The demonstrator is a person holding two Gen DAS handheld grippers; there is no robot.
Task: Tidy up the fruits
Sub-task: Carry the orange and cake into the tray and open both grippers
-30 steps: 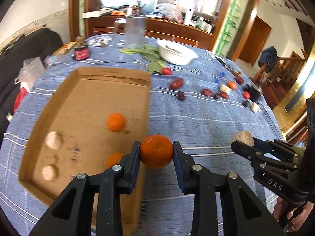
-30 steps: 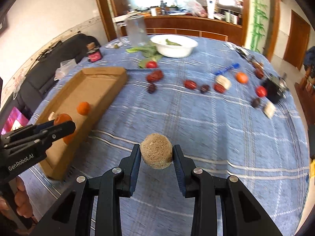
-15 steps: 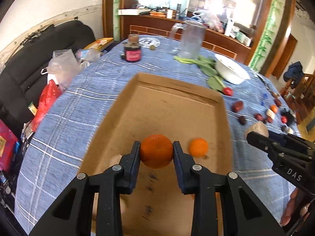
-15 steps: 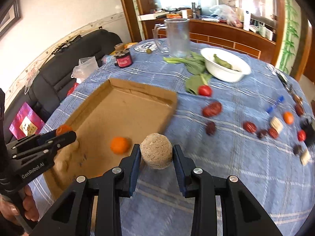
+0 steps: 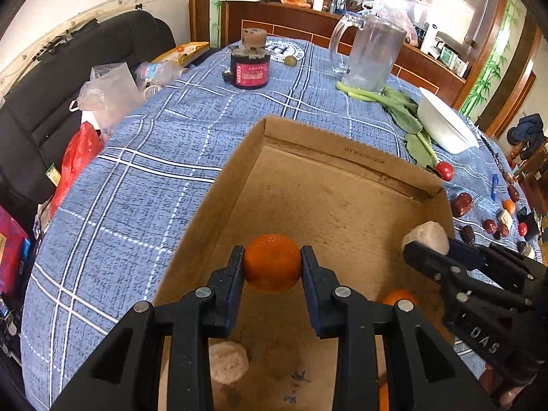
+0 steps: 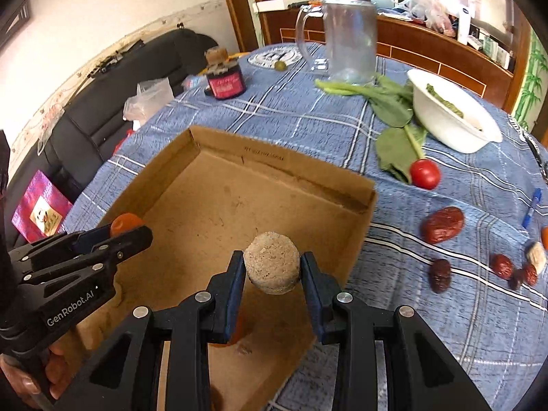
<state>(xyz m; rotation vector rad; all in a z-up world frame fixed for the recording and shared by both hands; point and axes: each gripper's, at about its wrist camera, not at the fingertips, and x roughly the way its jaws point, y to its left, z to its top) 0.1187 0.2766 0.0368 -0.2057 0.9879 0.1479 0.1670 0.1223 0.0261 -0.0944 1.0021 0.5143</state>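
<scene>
The tabletop (image 5: 144,178) wears a blue plaid cloth, and on its near-left part lies a shallow cardboard tray (image 5: 328,157), open-topped, its far wall stamped with small print. Toward the far edge stand a clear glass pitcher (image 6: 346,41) and a white bowl (image 6: 455,116), with green leaves (image 6: 390,102) lying between them and a red-labelled jar (image 5: 249,68) off to the left.

Both tongs hang over the tray. The left tongs (image 5: 272,263) pinch an orange mandarin (image 5: 272,262) above the tray's left half; the right tongs (image 6: 272,267) pinch a tan, rough-skinned round fruit (image 6: 272,262) above its right half — neither fruit touches the cardboard.

On the tray floor sit a pale round fruit (image 5: 227,364) near the near edge and another mandarin (image 5: 399,296) by the right wall, partly hidden behind the right tongs.

Right of the tray, on the cloth, lie a red tomato (image 6: 424,174) beside the leaves and several dark red dates (image 6: 443,224) scattered toward the right edge.
</scene>
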